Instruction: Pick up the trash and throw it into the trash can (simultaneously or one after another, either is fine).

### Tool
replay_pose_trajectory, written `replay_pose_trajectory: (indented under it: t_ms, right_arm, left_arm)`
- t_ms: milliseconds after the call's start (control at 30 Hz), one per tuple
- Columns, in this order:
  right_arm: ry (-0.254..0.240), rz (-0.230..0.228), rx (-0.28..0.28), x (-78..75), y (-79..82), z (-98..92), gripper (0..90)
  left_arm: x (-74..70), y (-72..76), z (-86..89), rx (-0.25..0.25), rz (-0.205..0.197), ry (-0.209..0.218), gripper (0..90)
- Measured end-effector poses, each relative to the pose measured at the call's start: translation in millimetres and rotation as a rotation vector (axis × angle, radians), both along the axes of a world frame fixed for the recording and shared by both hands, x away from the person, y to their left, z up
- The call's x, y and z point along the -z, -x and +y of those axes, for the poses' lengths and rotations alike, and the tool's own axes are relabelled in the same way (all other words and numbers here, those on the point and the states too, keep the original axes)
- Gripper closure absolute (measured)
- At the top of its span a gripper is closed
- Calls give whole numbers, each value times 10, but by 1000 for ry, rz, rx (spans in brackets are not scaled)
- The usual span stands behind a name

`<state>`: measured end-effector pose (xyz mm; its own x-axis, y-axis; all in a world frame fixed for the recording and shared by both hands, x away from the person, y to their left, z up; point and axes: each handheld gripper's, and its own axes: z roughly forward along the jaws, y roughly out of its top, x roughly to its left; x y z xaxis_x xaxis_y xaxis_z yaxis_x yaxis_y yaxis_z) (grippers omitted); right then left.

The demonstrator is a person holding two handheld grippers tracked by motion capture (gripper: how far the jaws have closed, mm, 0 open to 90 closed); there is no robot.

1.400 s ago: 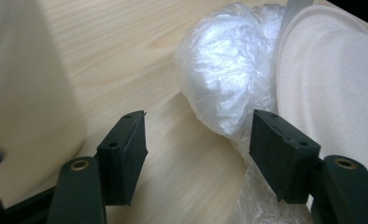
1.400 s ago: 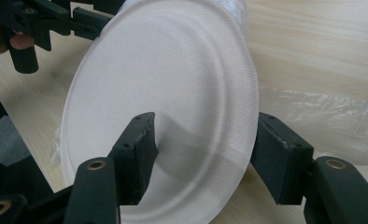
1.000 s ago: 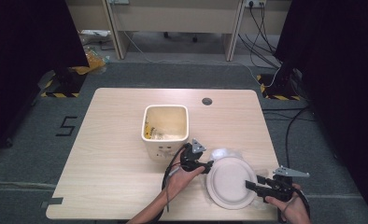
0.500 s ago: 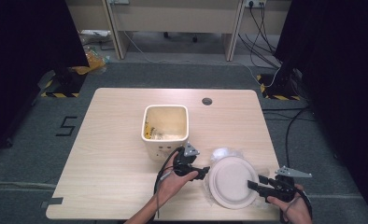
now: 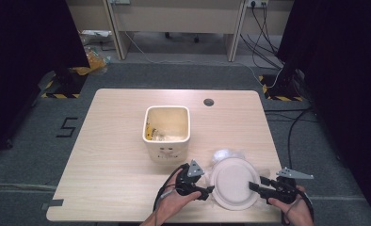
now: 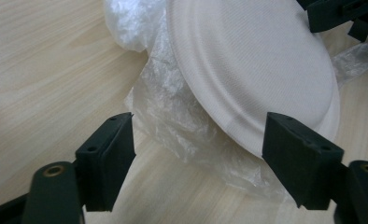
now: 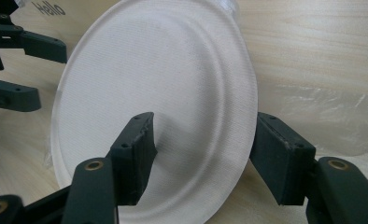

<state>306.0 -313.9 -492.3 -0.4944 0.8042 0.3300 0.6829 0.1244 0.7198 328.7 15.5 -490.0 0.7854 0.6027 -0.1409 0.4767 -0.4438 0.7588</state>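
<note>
A white paper plate lies tilted over crumpled clear plastic wrap near the table's front right. My right gripper is shut on the plate's right rim, one jaw on its top face and the other behind the edge. At the plate's left side my left gripper is open. Its jaws have just been closing, with wrap and the plate's low edge ahead between them, untouched.
A white square bin with yellow scraps inside stands mid-table, just behind the left gripper. A round cable hole sits near the table's far edge. Bare wood lies to the left.
The left gripper has slid along the plate's left rim toward the table's near edge, and its jaws stand wider than a second ago. The right gripper and plate have stayed put.
</note>
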Motion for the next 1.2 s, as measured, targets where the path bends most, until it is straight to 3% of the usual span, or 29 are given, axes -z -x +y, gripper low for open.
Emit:
replay_pose_trajectory:
  t_ms: [200, 400, 533, 733, 867, 967, 1067, 1100, 1200]
  right_arm:
    - [-1, -14, -11, -49, 11, 28, 439]
    - [-16, -60, -35, -187, 63, 68, 462]
    - [-52, -88, -49, -287, 92, 102, 509]
    - [-108, -114, -118, -404, 89, 256, 573]
    - [-122, -105, -135, -450, 43, 362, 634]
    - [-156, -96, -138, -473, 10, 400, 675]
    - [-246, -99, -159, -522, 9, 416, 756]
    - [-246, -99, -159, -522, 9, 416, 756]
    - [-306, -103, -177, -562, 1, 443, 808]
  left_arm:
    - [80, -34, -59, -14, -14, -29, 286]
    - [183, -13, -84, -9, -20, -76, 295]
    - [207, 1, -103, -11, -42, -100, 298]
    - [236, 22, -106, 0, -48, -106, 298]
    - [244, 21, -84, -3, -53, -100, 298]
    - [218, 30, -36, 4, -40, -60, 293]
    - [106, 76, 150, -11, -59, -7, 284]
    - [106, 76, 150, -11, -59, -7, 283]
    - [79, 112, 393, -34, -62, -18, 282]
